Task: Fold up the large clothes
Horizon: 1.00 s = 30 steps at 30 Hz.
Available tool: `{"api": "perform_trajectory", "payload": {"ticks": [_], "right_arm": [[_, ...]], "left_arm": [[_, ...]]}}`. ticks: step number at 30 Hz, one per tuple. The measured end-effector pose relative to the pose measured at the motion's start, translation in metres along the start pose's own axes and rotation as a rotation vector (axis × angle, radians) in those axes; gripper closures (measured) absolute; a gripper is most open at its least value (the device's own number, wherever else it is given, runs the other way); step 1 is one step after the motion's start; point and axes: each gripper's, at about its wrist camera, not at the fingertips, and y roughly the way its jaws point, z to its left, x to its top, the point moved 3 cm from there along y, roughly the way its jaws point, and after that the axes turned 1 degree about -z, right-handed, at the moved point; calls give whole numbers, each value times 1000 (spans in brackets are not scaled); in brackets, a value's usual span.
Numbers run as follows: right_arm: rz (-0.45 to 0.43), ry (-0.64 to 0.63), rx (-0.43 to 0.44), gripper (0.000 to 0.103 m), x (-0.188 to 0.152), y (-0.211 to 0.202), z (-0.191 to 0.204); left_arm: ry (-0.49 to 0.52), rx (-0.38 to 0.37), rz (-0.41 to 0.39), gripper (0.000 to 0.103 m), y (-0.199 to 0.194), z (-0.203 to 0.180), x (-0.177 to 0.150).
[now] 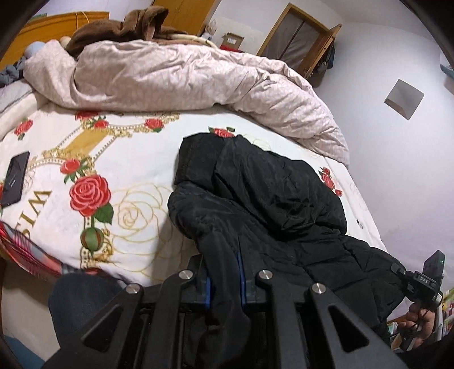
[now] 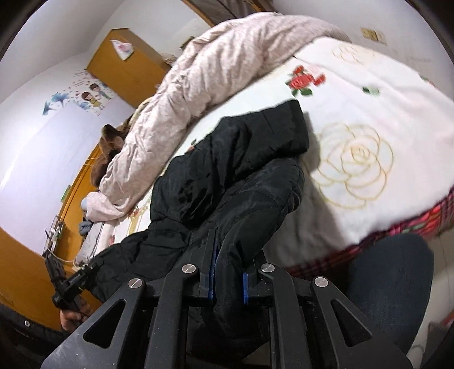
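Note:
A black padded jacket [image 1: 269, 193] lies across the near right part of the bed, its hood end toward the far side. My left gripper [image 1: 224, 272] is shut on a bunched edge of the jacket, lifted off the bed, with black cloth pinched between the blue pads. In the right wrist view the same jacket [image 2: 227, 176] stretches away over the bed, and my right gripper [image 2: 228, 272] is shut on another bunched edge of it. Each view catches the other gripper, held by a hand, at the picture's side: the right one [image 1: 425, 283] and the left one [image 2: 71, 281].
The bed [image 1: 136, 181] has a white cover with red roses. A rumpled pink quilt [image 1: 184, 76] is heaped along the far side, a brown garment [image 1: 119, 25] beyond it. A black phone [image 1: 15, 178] lies at the left. The person's knee [image 2: 391, 283] is at the bed's near edge.

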Motion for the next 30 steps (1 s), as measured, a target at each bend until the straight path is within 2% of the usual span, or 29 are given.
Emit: {"api": "perform_trajectory", "payload": {"ticks": [2,5,10,15,19,22,26,30], "right_arm": [[-8,9,11,90,9,0,1],[-38,-11,31,90,34,-1,14],[-92,-12,53,90,96,16,29],[-96,22,31,89,166,65,29],[-43,53,-20,88,213,125,12],[32,97,-72,86,233,177,-11],[117,155,-108,83,239,237,-45],[128,201,-78,80,237,251,-58]], "left_arm": [[-7,-7,-11,89,-3,-5,1],[-2,-16,-48,89,-1,-9,25],[-5,-23,-122,89,19,-16,90],[-20,-4,-134,89,72,-19,155],[-23,43,-87,88,136,-11,191],[-43,90,-23,88,194,2,201],[-77,132,66,84,263,22,192],[-78,121,56,83,272,24,188]]}}
